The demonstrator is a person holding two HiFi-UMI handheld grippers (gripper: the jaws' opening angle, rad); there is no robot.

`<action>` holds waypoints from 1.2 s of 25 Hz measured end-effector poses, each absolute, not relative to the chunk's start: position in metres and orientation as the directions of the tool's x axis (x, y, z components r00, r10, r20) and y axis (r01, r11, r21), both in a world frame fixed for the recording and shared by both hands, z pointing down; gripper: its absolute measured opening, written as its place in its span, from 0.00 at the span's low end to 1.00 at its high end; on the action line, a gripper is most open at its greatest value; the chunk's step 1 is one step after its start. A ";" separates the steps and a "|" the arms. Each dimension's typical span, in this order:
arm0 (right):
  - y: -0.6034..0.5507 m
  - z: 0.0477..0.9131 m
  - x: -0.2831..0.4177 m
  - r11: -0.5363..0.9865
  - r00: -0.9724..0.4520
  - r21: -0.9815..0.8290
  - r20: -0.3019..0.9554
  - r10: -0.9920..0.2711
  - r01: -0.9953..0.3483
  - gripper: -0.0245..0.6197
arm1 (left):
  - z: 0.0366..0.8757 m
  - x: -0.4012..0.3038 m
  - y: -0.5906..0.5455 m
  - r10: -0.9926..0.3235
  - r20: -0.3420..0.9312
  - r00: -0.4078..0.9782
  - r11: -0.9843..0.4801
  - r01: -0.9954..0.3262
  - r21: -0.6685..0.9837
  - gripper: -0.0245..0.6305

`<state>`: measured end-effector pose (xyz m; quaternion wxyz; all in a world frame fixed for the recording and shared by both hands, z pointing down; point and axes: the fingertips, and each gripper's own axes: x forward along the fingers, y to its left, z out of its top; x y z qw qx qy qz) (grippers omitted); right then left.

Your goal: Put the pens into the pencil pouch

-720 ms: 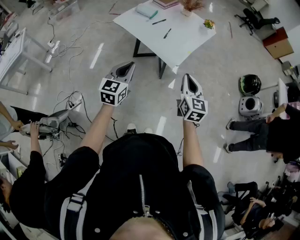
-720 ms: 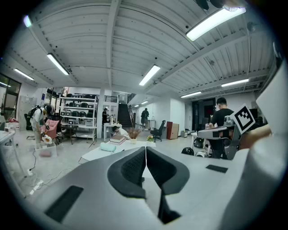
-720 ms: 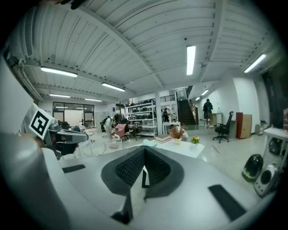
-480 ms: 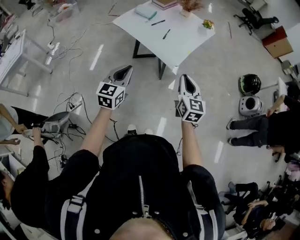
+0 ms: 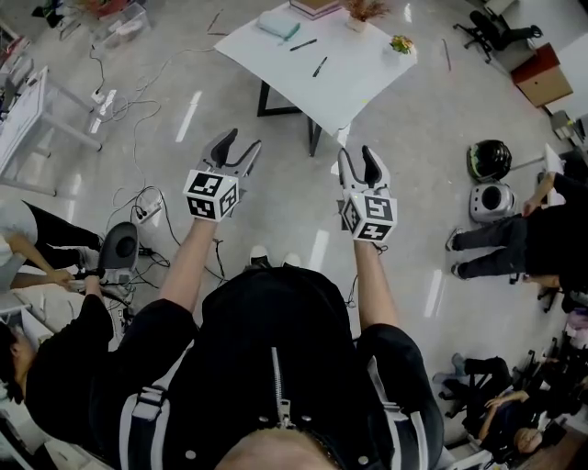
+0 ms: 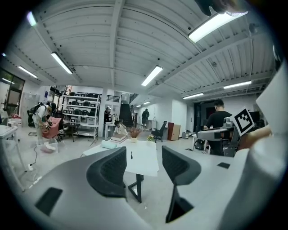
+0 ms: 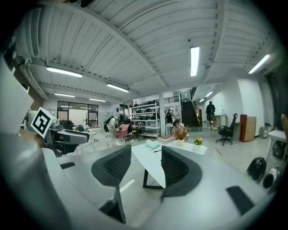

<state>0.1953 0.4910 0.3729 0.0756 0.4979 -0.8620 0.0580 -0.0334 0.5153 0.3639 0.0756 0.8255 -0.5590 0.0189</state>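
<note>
Barely begun: holding left gripper (image 5: 237, 145) and right gripper (image 5: 357, 158) released, empty, well short of the far table (image 5: 354, 78), both pens (image 5: 304, 44) outside the pencil pouch (image 5: 277, 24).

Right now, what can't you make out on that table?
- Pencil pouch: too small in all views; open or zipped is unclear.
- Pens: head view, two thin dark strokes; caps and type unreadable.
- Books: head view, cut off by the top edge.
- Table: right gripper view, its right part is behind one of the right gripper's jaws.
</note>
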 end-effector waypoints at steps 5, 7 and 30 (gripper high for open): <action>0.488 0.376 0.197 0.528 -0.517 0.003 0.205 -0.831 -0.849 0.38 | 0.367 -0.021 0.515 -0.915 0.134 0.380 -0.369 -0.924 0.099 0.42; 0.486 0.375 0.199 0.544 -0.530 0.019 0.204 -0.823 -0.839 0.40 | 0.369 -0.016 0.516 -0.914 0.140 0.380 -0.370 -0.924 0.094 0.42; 0.401 0.403 0.179 0.543 -0.540 -0.056 0.236 -0.808 -0.838 0.40 | 0.393 -0.032 0.440 -0.927 0.155 0.341 -0.322 -0.937 0.134 0.42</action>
